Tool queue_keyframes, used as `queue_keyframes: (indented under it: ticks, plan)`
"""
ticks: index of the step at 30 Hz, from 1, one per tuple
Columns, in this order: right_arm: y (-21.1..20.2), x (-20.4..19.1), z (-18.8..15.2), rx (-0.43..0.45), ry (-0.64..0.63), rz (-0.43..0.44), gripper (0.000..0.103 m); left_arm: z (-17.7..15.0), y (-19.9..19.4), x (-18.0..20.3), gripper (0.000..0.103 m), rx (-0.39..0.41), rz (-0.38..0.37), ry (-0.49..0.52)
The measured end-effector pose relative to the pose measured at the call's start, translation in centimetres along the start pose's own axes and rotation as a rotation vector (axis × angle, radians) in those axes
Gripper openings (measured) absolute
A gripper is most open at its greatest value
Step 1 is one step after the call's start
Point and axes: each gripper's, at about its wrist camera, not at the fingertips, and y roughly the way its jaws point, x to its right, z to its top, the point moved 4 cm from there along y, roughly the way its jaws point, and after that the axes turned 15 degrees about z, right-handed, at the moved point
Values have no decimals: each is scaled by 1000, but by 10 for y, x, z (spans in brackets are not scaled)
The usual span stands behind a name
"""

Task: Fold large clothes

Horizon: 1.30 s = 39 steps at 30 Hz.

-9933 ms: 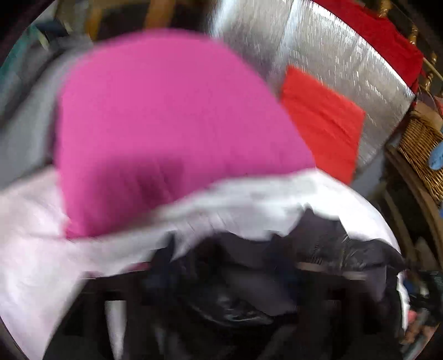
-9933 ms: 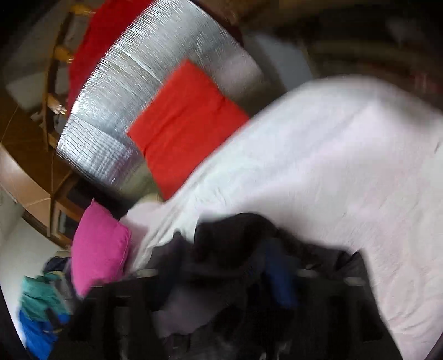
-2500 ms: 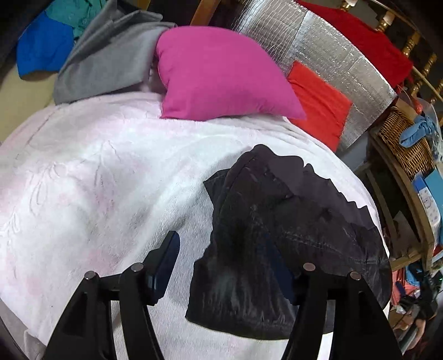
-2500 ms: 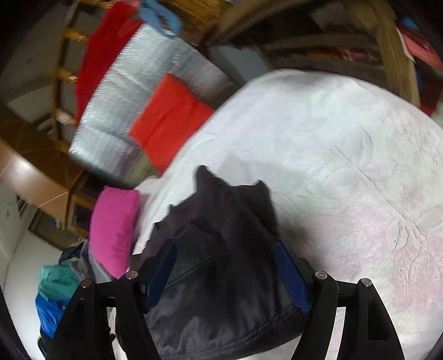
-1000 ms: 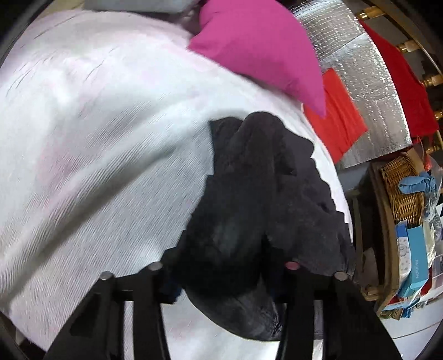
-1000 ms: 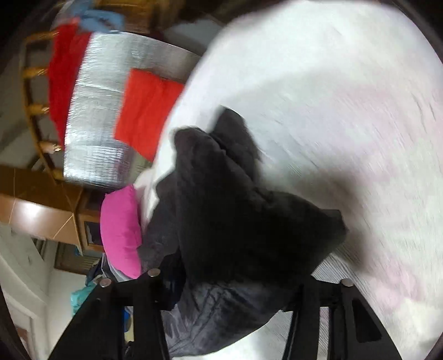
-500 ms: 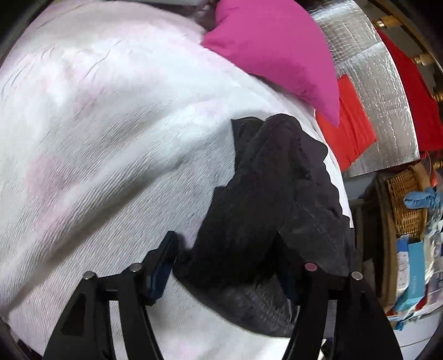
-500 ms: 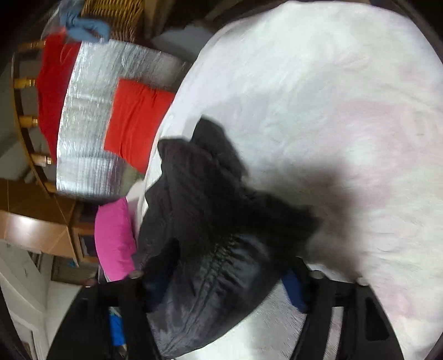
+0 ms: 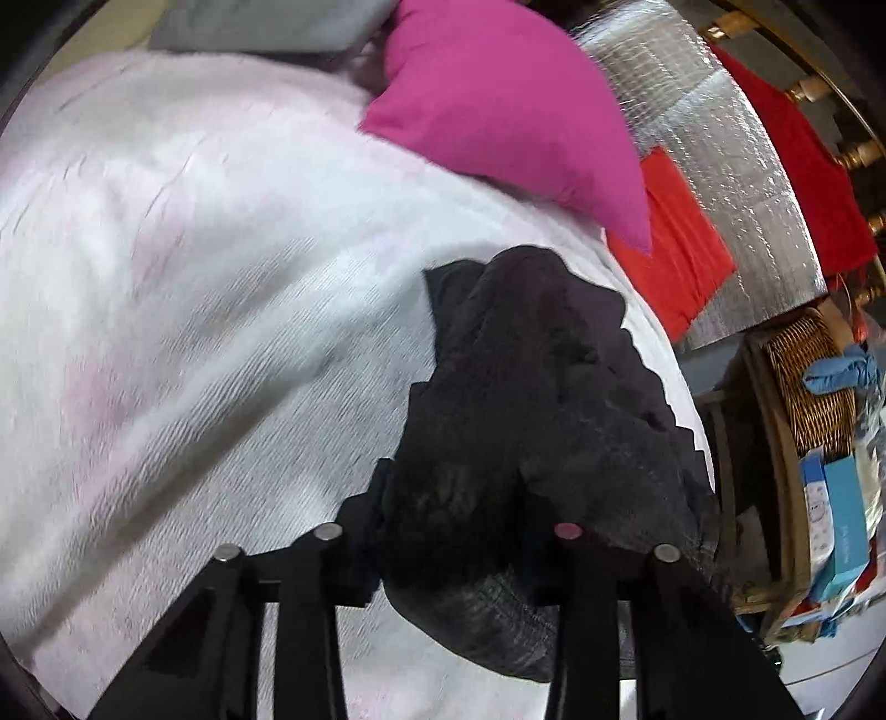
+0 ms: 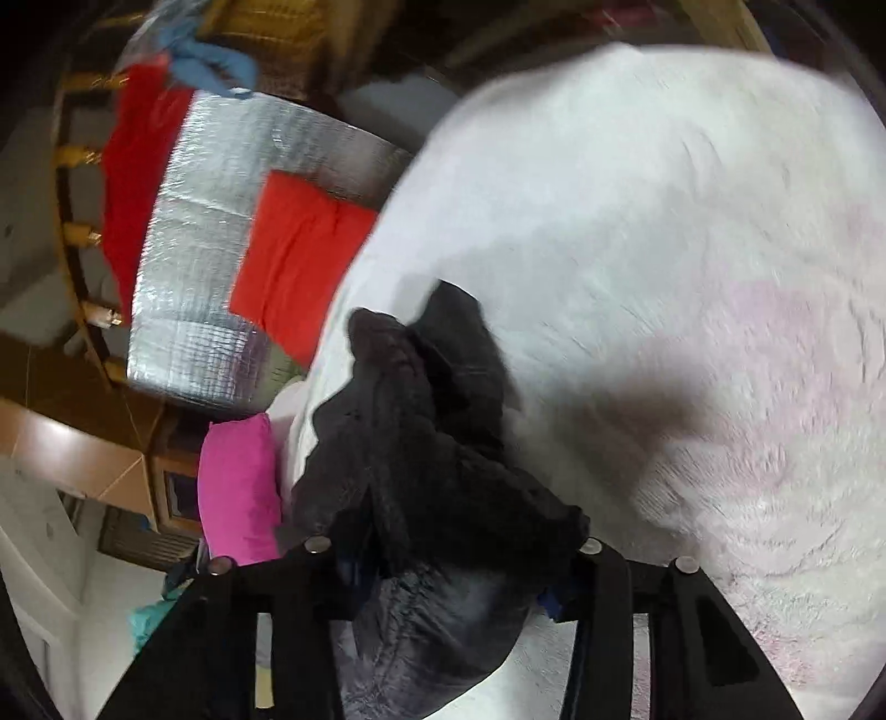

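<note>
A black garment [image 9: 531, 421] lies bunched on the white-and-pink bedspread [image 9: 194, 310]. My left gripper [image 9: 448, 531] has its jaws around the garment's near edge, and the cloth fills the gap between them. In the right wrist view the same black garment [image 10: 426, 476] hangs lifted from my right gripper [image 10: 454, 548], whose jaws pinch a thick fold of it above the bedspread [image 10: 692, 277]. Its fingertips are hidden by cloth.
A magenta pillow [image 9: 498, 105] and a red cushion [image 9: 681, 249] lie at the head of the bed against a silver foil panel [image 9: 720, 155]. A wicker basket [image 9: 808, 387] and boxes stand off the bed's right side. Grey clothes [image 9: 249, 27] lie at the far left.
Both grippers have closed on the black garment's near edge and lifted it off the bedspread; it was lying flat 2.5 s ago. The garment is now gathered into a raised fold.
</note>
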Motion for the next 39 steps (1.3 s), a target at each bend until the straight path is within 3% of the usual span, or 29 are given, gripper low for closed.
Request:
queue_keyframes:
  ticks: [4, 6, 9, 12, 16, 20, 23, 26, 29, 31, 35, 37, 39]
  plan:
    - [-2, 2, 0, 0, -60, -64, 46, 4, -5, -2, 33, 38, 32, 35]
    - [4, 20, -2, -35, -31, -132, 47, 1, 4, -5, 41, 10, 60, 38]
    - [0, 27, -2, -42, 50, -97, 55, -1, 6, -11, 51, -15, 78, 23]
    - [-12, 22, -2, -24, 67, -92, 74, -2, 0, -19, 64, -35, 88, 13]
    - [-33, 17, 0, 45, 93, -77, 78, -4, -9, -30, 65, -39, 51, -30]
    - [-60, -1, 4, 129, -17, -64, 79, -2, -28, -30, 65, 57, 103, 9]
    - [-68, -43, -5, 148, -254, -51, 73, -2, -45, -20, 65, 176, 167, 65]
    - [-64, -69, -22, 104, -397, -16, 67, -3, -62, -5, 65, 299, 228, 146]
    - [-49, -70, -32, 35, -423, -42, 67, -8, -70, 8, 70, 376, 276, 230]
    - [-36, -65, -34, -16, -412, -55, 67, -9, -67, 11, 73, 371, 289, 271]
    - [-14, -24, -33, -125, -317, -233, 66, -13, -33, 10, 73, 250, 383, 334]
    - [-12, -10, -32, -145, -265, -250, 63, -15, -14, 8, 73, 176, 423, 368]
    - [-17, -18, -31, -135, -290, -243, 63, -16, -14, 9, 73, 180, 416, 368]
